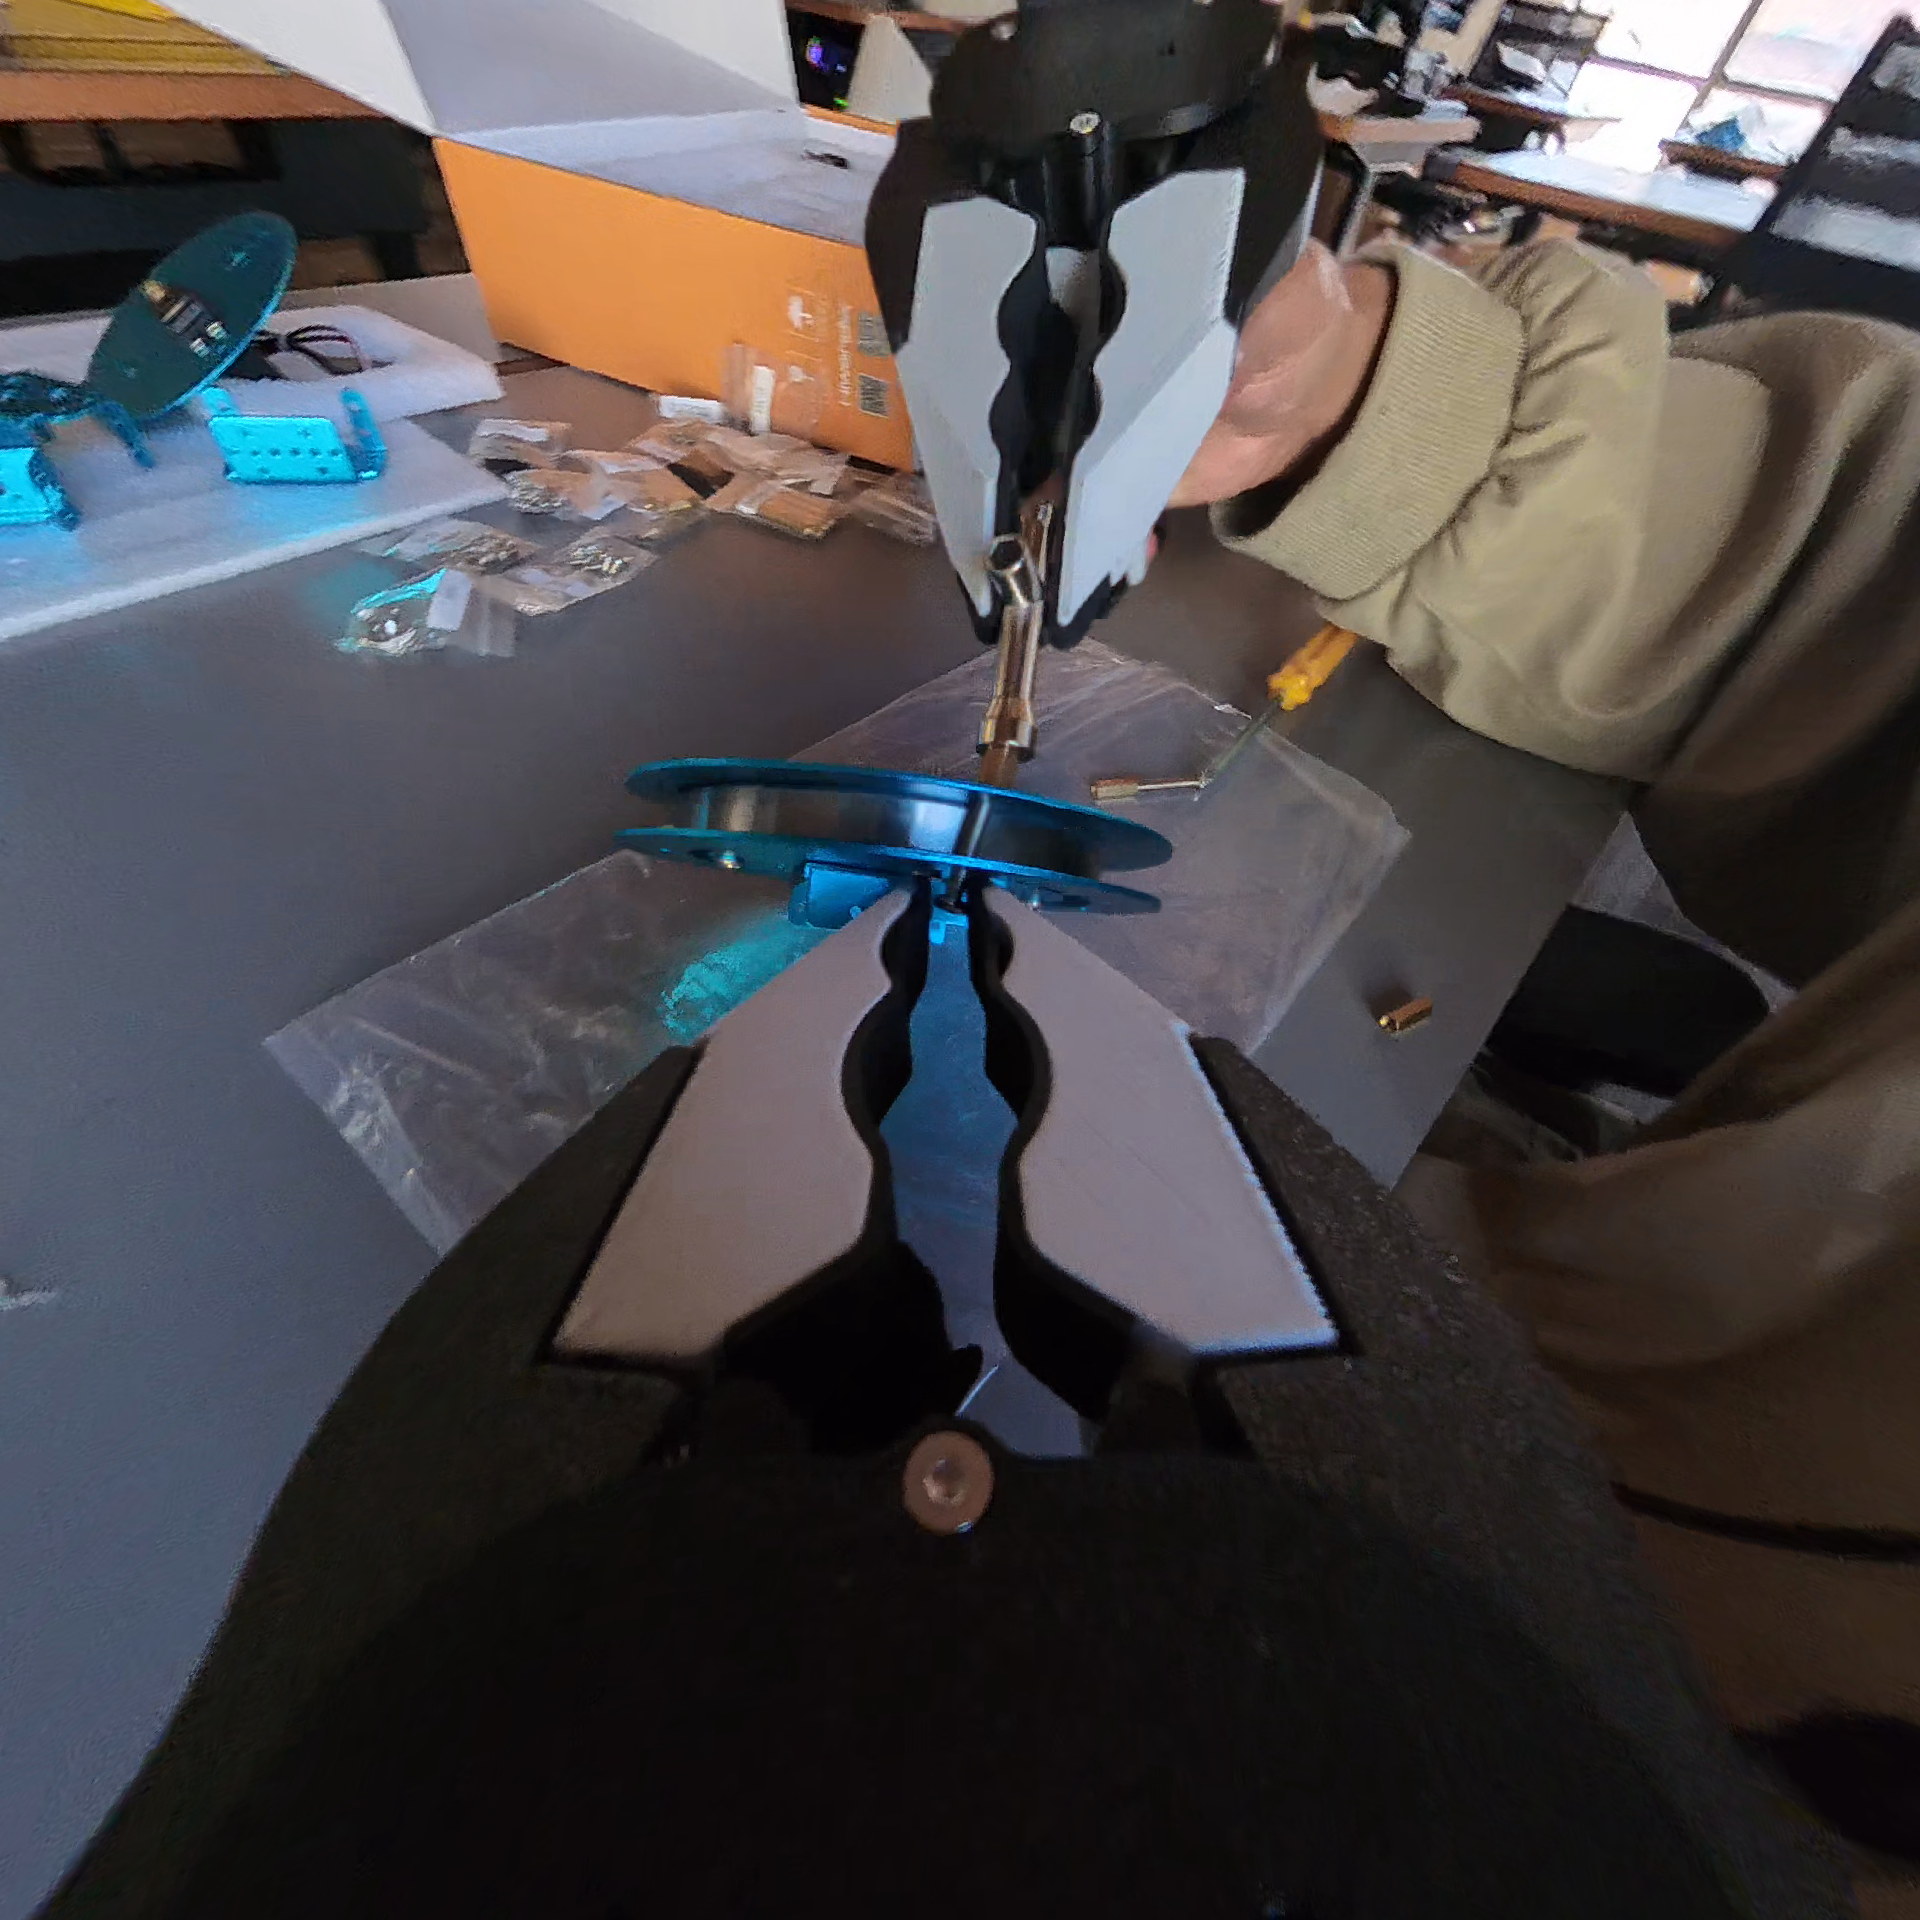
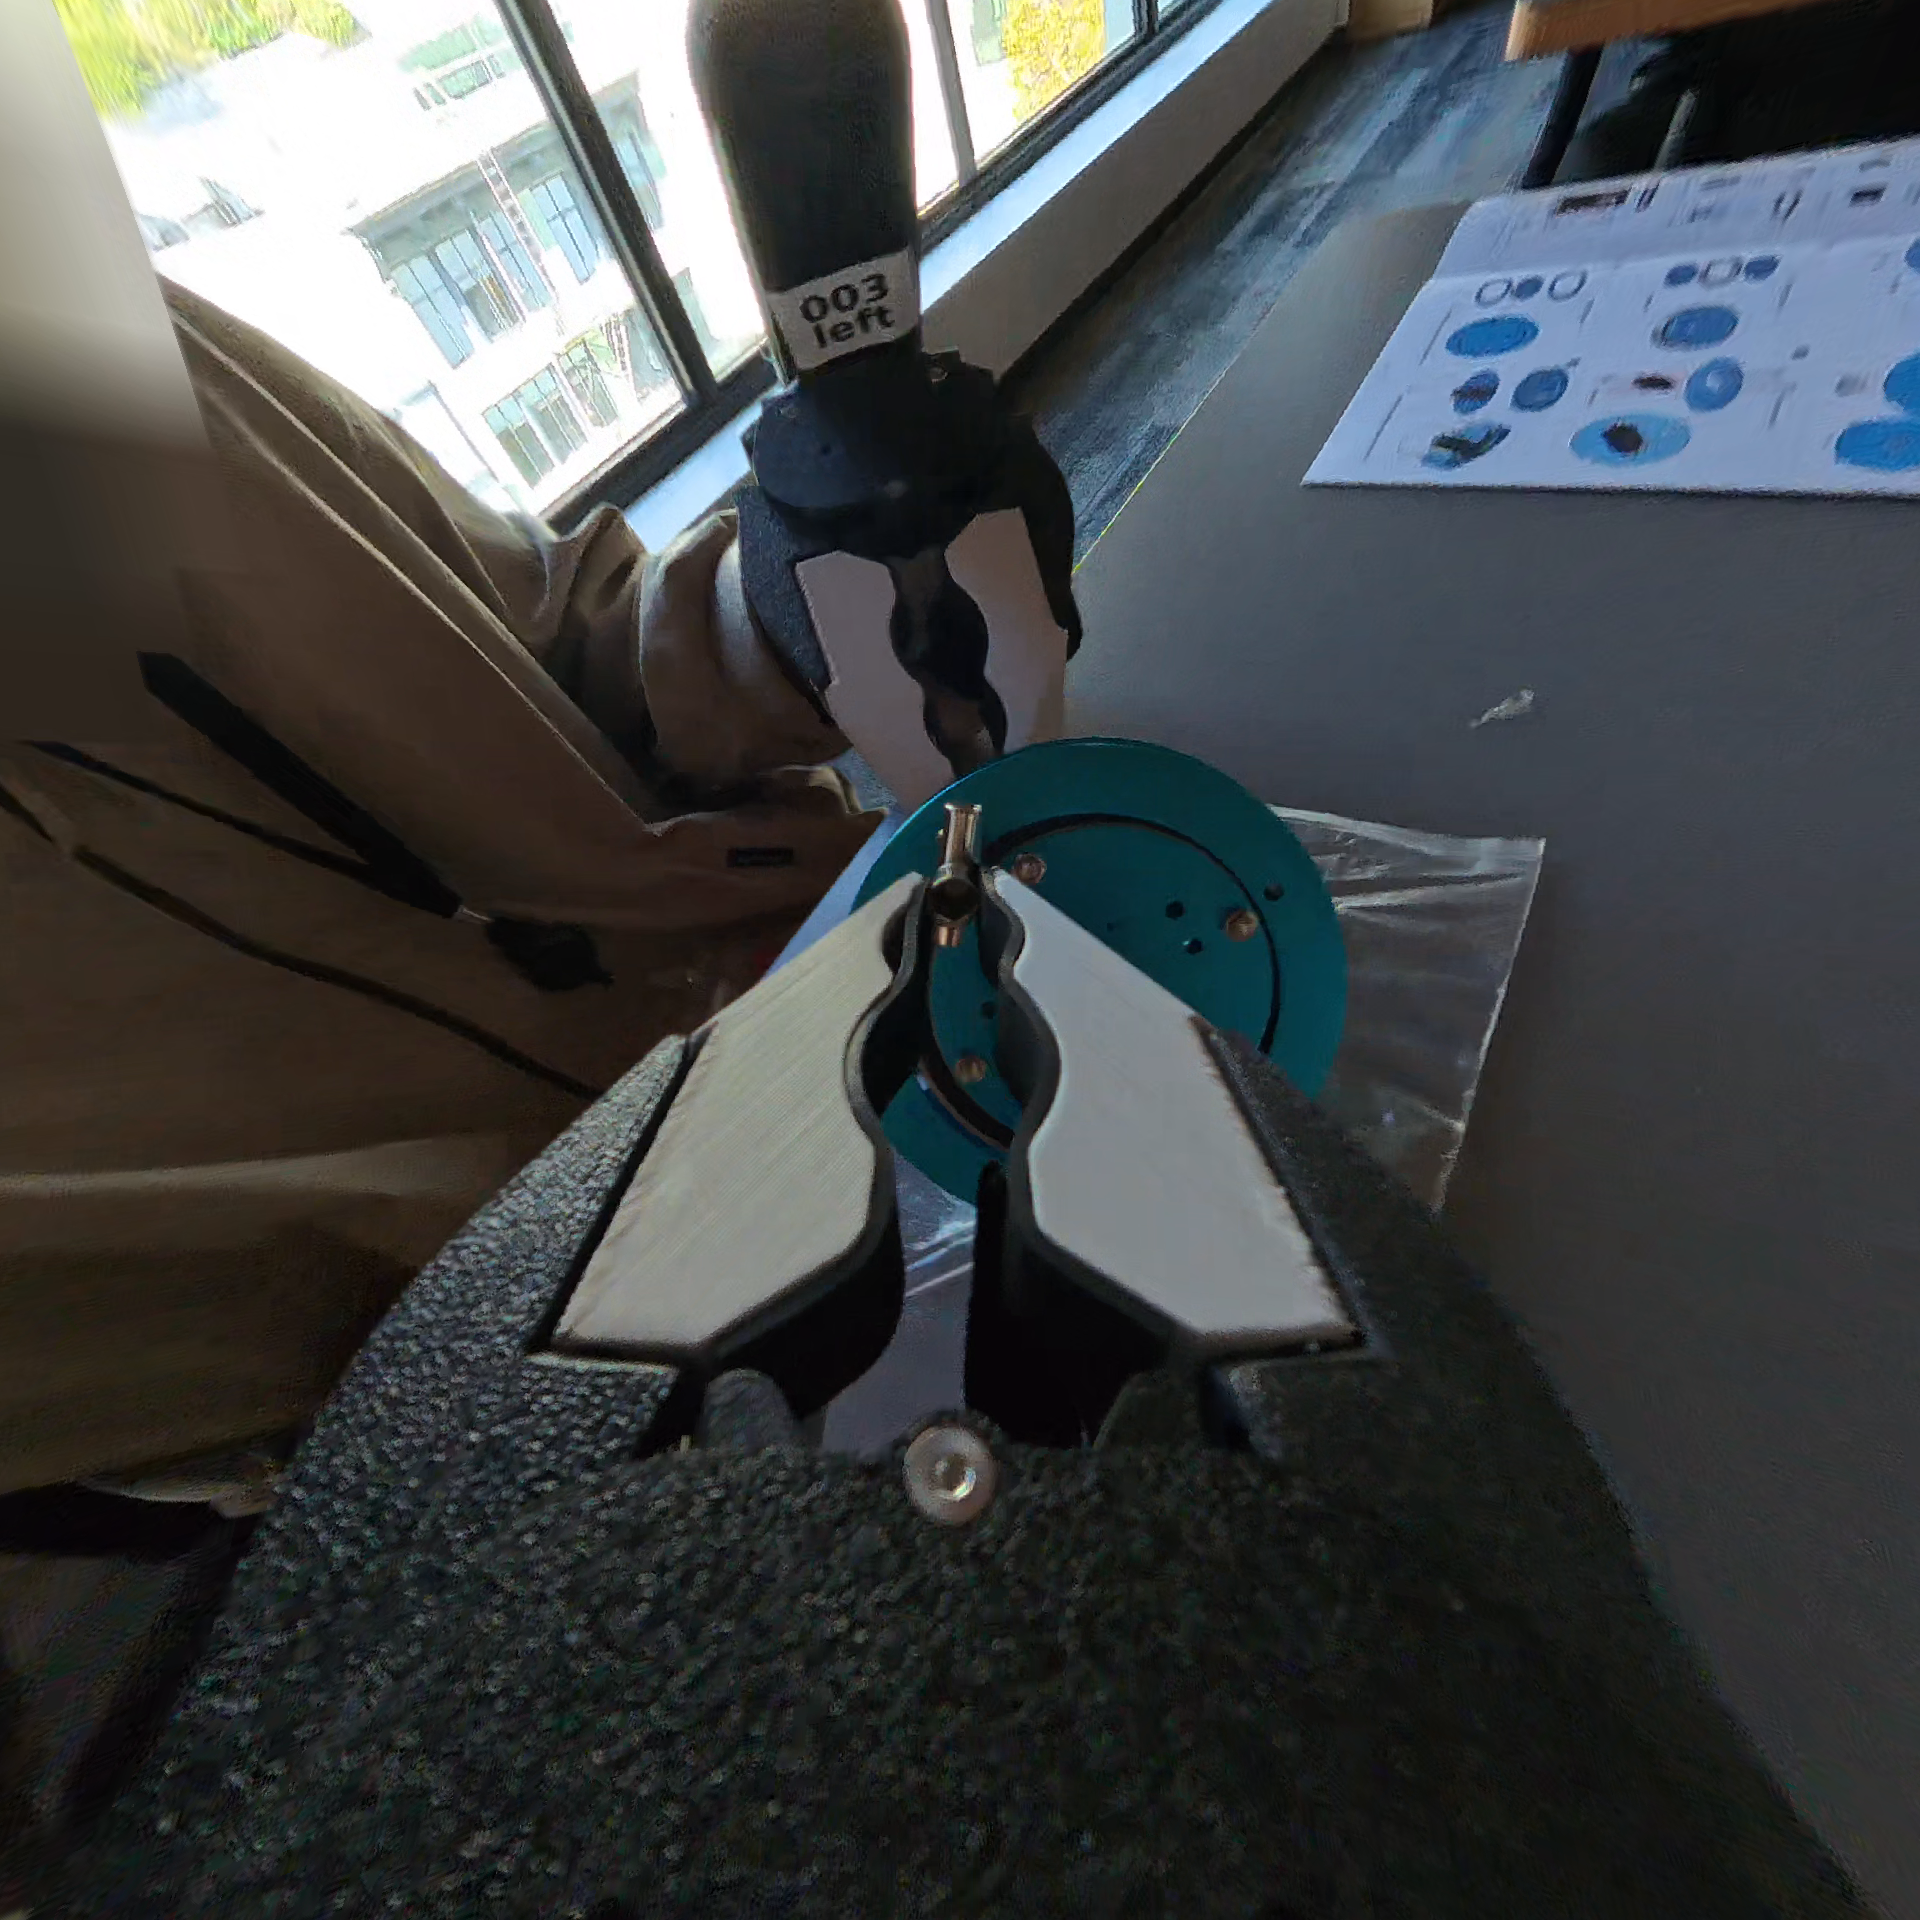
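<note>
Here the left gripper [image 1: 948, 906] is clenched on the near edge of a blue disc assembly [image 1: 894, 826]: two round anodised plates stacked flat, a dark ring sandwiched between them, with small holes and brass screw heads [image 2: 1235, 921] spaced around its upper face. The assembly is held level just beyond the left gripper's tips, above a clear plastic bag [image 1: 540, 1029] spread on the grey table [image 1: 260, 831].

From the far side the right gripper [image 1: 1023, 592] comes down at a slant, closed tightly on a small silver socket wrench [image 1: 1013, 665]. The tool's lower end meets a brass standoff [image 1: 1000, 769] on the top plate, close to the disc's far rim.

To the right of the left gripper the table edge runs close by, with a loose brass standoff [image 1: 1405, 1013] lying near it and the person's tan sleeve [image 1: 1455, 468] filling that side. A yellow-handled screwdriver [image 1: 1304, 670] and another brass piece [image 1: 1138, 790] lie just beyond the disc on the right. To the left there is open grey table; farther off lie small packets of hardware [image 1: 582, 509], blue metal parts on white foam [image 1: 260, 447] and an orange box [image 1: 665, 281]. Seen from the right gripper, a printed sheet [image 2: 1662, 343] lies well off to its right.
</note>
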{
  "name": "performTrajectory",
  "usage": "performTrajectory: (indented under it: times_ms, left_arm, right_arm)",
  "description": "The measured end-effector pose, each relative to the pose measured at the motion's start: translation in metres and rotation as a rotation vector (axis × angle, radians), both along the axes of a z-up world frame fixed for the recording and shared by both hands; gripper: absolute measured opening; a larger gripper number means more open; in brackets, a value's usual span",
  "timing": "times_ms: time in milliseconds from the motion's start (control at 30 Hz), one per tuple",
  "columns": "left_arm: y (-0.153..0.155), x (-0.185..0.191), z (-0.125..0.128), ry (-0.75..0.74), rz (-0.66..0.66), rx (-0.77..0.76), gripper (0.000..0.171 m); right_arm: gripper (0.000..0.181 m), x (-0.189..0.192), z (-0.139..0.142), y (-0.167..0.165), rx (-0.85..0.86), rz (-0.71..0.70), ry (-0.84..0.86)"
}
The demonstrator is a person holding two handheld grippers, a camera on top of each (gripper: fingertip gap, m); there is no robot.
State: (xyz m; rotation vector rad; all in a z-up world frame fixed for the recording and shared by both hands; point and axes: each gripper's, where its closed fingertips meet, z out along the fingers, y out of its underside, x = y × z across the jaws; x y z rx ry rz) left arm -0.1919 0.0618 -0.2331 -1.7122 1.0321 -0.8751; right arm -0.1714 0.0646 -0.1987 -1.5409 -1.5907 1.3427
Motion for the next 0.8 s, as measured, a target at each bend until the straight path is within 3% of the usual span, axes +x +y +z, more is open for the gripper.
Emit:
performTrajectory:
  times_ms: [200, 400, 800]
  left_arm:
    - [-0.011, 0.006, 0.006, 0.092, -0.203, -0.047, 0.003]
    - [-0.019, 0.007, 0.013, 0.14, -0.374, -0.175, 0.003]
    - [-0.026, 0.008, 0.015, 0.155, -0.479, -0.387, 0.003]
  right_arm:
    - [0.007, 0.011, 0.001, -0.008, 0.407, 0.042, 0.103]
    - [0.012, 0.011, -0.011, -0.008, 0.619, -0.016, -0.042]
    - [0.006, 0.005, -0.005, -0.014, 1.036, -0.126, -0.143]
